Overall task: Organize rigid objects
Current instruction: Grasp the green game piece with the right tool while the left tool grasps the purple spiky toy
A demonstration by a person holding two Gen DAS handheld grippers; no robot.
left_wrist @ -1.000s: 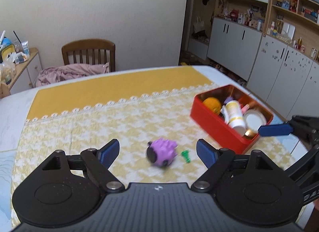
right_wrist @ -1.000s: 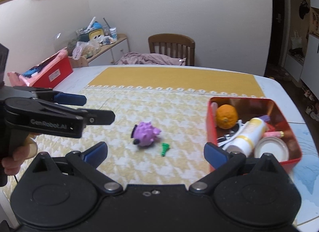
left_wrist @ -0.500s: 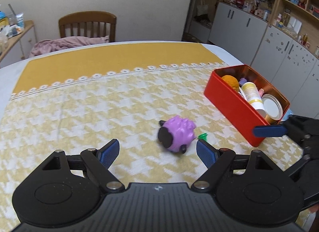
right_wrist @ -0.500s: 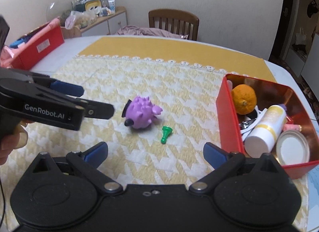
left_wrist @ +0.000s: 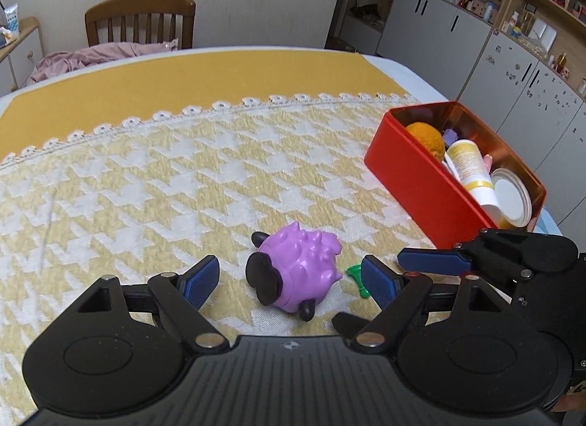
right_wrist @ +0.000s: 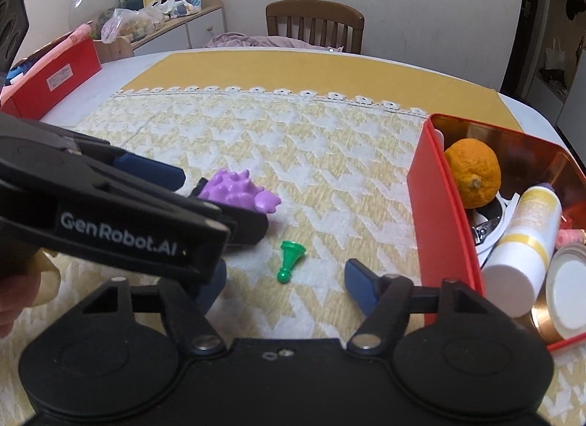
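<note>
The purple spiky toy lay on its side on the yellow checked cloth of the worktop, and the left hand-held gripper stood wide open around it, one blue pad on each flank, neither touching. It looked like hollow moulded plastic: light, stiff, unlikely to give under the pads. The rounded body with its blunt knobs would probably offer purchase, but the smooth black face and small feet would be poor places to pinch, so a hold across the widest part of the body seemed safest.

Just beside the toy lay a small green pawn, between the fingers of the right hand-held gripper, whose jaws were closing with a clear gap left on both sides. The pawn seemed hard, very light and slick; being narrow at the neck and flared at the base, it might squirt out or roll, so a grip across the thicker base end looked wiser.

The red box, already holding an orange, a bottle and a lid, stood near on the right.
</note>
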